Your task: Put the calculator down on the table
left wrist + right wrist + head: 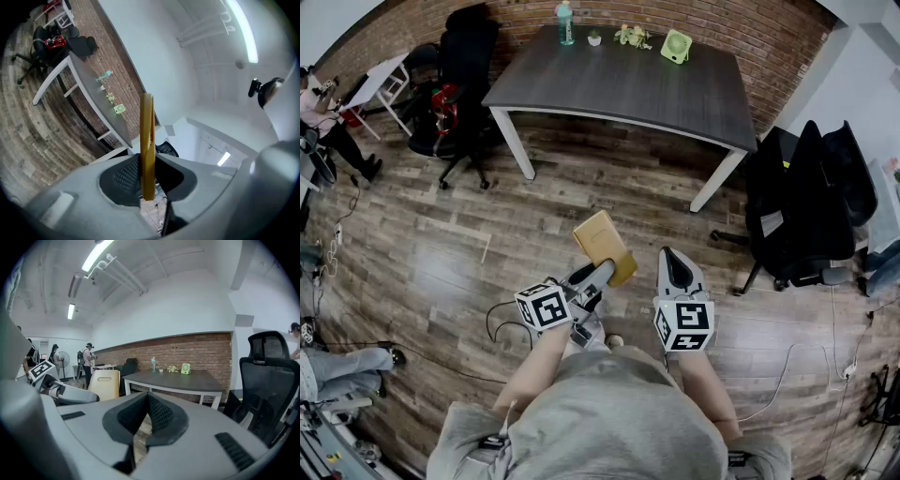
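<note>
A flat yellow calculator point(603, 246) is clamped at its near end in my left gripper point(592, 277), held in the air above the wooden floor. In the left gripper view the calculator point(147, 140) appears edge-on, with both pads pressed on its faces. The dark grey table point(628, 84) stands well ahead of both grippers. My right gripper point(678, 266) hovers beside the left one with its jaws shut and nothing between them. From the right gripper view, the calculator point(104, 384) shows at the left and the table point(178, 378) ahead.
On the table's far edge stand a bottle point(565, 23), small plants point(630, 36) and a green fan point(676, 45). Black office chairs stand left point(461, 75) and right point(811, 202) of the table. People point(323, 117) are at the far left. Cables point(502, 323) lie on the floor.
</note>
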### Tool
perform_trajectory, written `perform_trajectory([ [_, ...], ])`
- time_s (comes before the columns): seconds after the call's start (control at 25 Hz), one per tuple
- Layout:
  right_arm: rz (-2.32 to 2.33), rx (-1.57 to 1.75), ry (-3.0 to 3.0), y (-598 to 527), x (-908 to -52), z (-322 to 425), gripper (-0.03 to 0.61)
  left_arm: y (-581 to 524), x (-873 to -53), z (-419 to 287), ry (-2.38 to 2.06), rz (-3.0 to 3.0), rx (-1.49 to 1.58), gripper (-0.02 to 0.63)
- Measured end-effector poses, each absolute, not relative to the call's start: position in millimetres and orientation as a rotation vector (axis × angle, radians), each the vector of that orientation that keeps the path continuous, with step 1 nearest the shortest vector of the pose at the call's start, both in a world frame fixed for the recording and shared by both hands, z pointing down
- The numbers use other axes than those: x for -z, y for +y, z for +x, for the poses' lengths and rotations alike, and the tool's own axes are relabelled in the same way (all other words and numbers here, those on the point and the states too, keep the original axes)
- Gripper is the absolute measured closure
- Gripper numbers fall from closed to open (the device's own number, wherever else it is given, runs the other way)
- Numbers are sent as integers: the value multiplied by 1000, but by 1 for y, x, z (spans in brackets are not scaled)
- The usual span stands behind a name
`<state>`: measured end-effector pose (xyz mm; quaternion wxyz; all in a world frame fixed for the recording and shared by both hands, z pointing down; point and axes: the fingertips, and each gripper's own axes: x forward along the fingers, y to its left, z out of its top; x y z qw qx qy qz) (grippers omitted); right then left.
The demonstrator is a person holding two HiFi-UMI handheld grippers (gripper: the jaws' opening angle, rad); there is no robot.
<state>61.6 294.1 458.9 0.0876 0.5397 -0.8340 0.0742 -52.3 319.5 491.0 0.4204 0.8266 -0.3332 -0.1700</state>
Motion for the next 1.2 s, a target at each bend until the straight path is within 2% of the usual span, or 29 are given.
perform_trajectory([
  [0.32,1584,-208,-2520,331,-455,64,578,350,-484,-47,-846,2078,461,528],
  [1.2,1544,-276,-2565,323,-458,81,578,345,-478,-34,-853,2077,489,528],
])
